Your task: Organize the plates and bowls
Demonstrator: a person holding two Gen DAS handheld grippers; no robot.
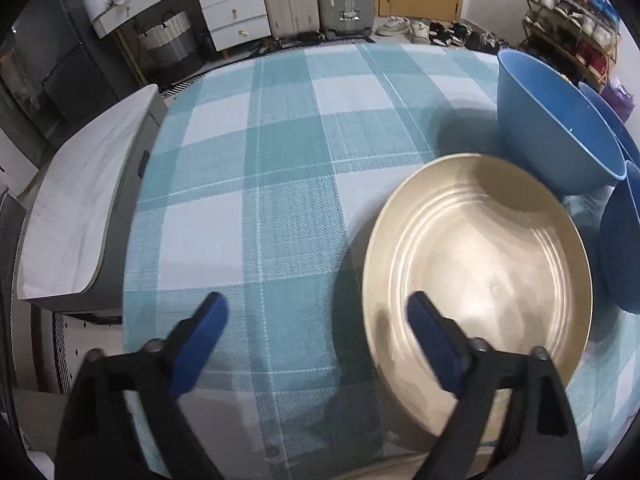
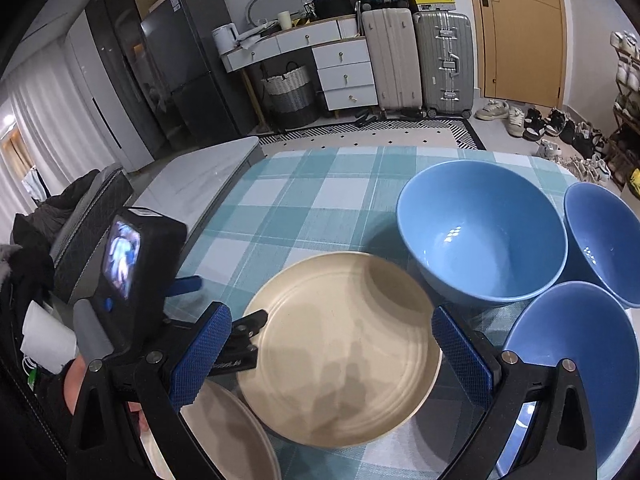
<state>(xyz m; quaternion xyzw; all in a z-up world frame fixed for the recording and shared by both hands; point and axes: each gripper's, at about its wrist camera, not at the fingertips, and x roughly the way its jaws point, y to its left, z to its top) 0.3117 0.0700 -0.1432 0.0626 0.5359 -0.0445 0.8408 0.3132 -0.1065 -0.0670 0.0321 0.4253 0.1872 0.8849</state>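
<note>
Fingers [image 1: 216, 316] of the left gripper [image 1: 316, 316] are spread wide around the near edge of a round cream plate [image 1: 480, 264], not pinching it. It lies flat on the desk [image 1: 248, 184], beside three blue bowls [image 2: 480, 236]. A blue-and-white checked cloth [image 2: 304, 200] covers the desk, with suitcases [image 2: 420, 60] and shoes [image 2: 516, 118] behind.

From the left gripper's camera, the two darker blue bowls [image 1: 622, 248] run off the right edge, and the near rim of the cream plate [image 1: 476, 280] is covered by the gripper's right finger [image 1: 436, 344]. From the right gripper's camera, a second cream plate [image 2: 224, 432] is cut by the bottom edge and partly behind the left finger [image 2: 200, 356], while the nearest blue bowl [image 2: 572, 360] is partly hidden by the right finger. The little screen [image 2: 122, 256] on the left gripper is too blurred to read
</note>
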